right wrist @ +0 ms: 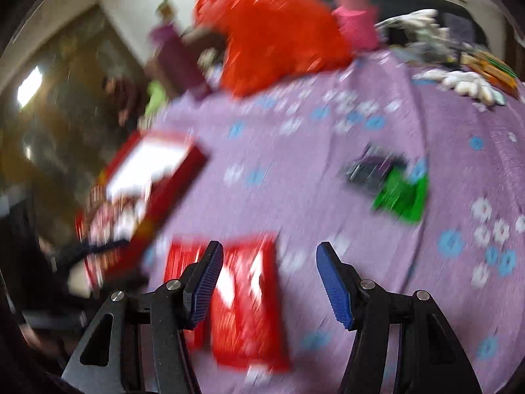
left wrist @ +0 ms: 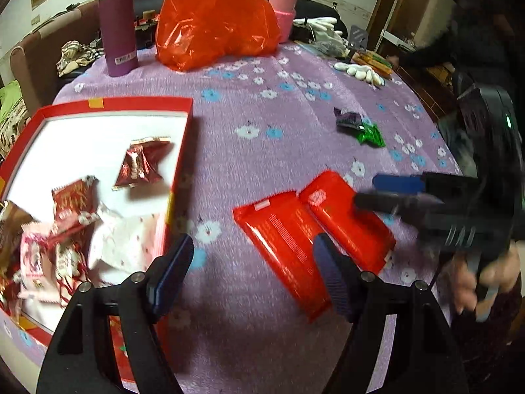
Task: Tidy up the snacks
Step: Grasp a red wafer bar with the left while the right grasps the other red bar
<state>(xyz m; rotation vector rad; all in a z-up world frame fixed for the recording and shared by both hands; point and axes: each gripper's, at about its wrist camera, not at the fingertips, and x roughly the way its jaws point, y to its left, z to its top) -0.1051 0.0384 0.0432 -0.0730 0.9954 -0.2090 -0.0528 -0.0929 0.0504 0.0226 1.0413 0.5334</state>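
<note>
Two red snack bars (left wrist: 315, 236) lie side by side on the purple flowered cloth (left wrist: 262, 164). A red box (left wrist: 183, 151) with a white inside holds several wrapped snacks at the left. My left gripper (left wrist: 252, 259) is open and empty above the cloth between box and bars. My right gripper (left wrist: 370, 190) reaches in from the right, open, over the far bar. In the blurred right wrist view the right gripper (right wrist: 269, 262) is open above the red bars (right wrist: 242, 302). A purple packet (left wrist: 347, 120) and a green packet (left wrist: 370, 134) lie further back.
A purple bottle (left wrist: 116, 23), an orange-red plastic bag (left wrist: 213, 19) and a pink cup (left wrist: 283, 10) stand at the back. White gloves and small white pieces (left wrist: 361, 72) lie at the back right. A person sits at the right edge.
</note>
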